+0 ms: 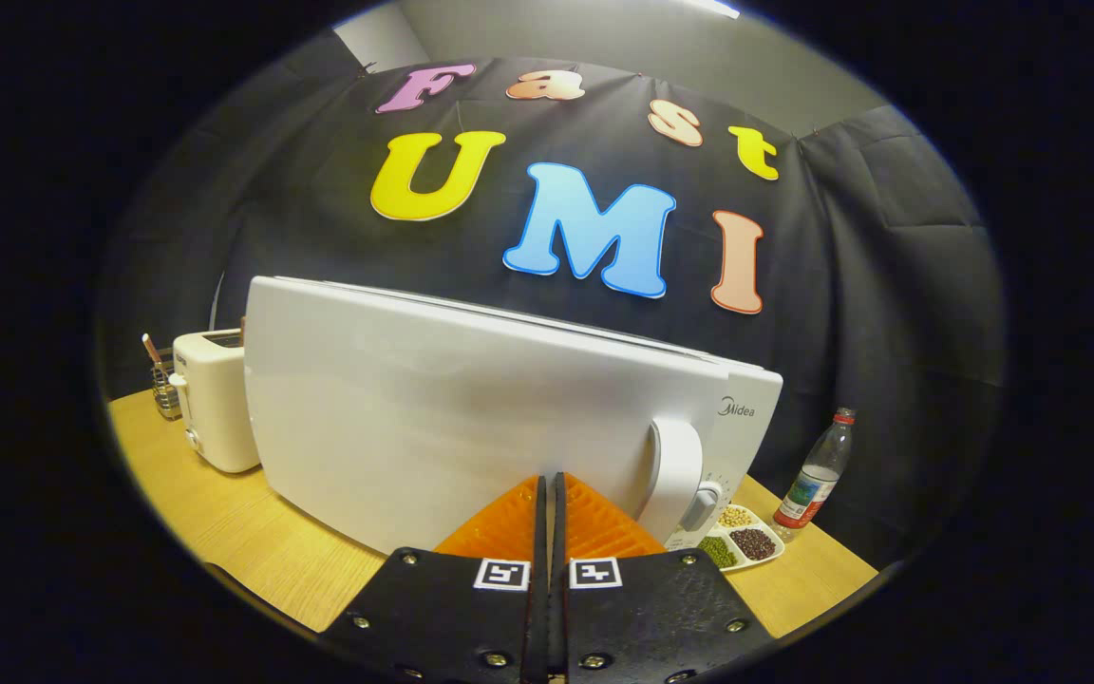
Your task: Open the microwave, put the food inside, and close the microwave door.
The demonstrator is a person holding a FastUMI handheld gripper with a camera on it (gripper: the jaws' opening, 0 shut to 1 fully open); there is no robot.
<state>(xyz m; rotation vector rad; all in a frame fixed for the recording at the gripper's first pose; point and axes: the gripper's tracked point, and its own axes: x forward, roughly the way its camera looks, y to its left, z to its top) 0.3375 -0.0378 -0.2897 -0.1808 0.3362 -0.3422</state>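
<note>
Pushing on the white microwave door (471,408), the gripper (547,484) has its fingers pressed together, holding nothing. I think the door is almost closed. Next, one more gentle push should finish it.

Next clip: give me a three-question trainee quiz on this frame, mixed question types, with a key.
1. True or false: the tongs are shut, tips against the microwave door.
2. What stands beside the microwave on the side away from its handle?
A) toaster
B) kettle
C) bowl
3. Name the item standing next to the divided dish of beans.

Key: 1 true; 2 A; 3 a plastic bottle.
</note>
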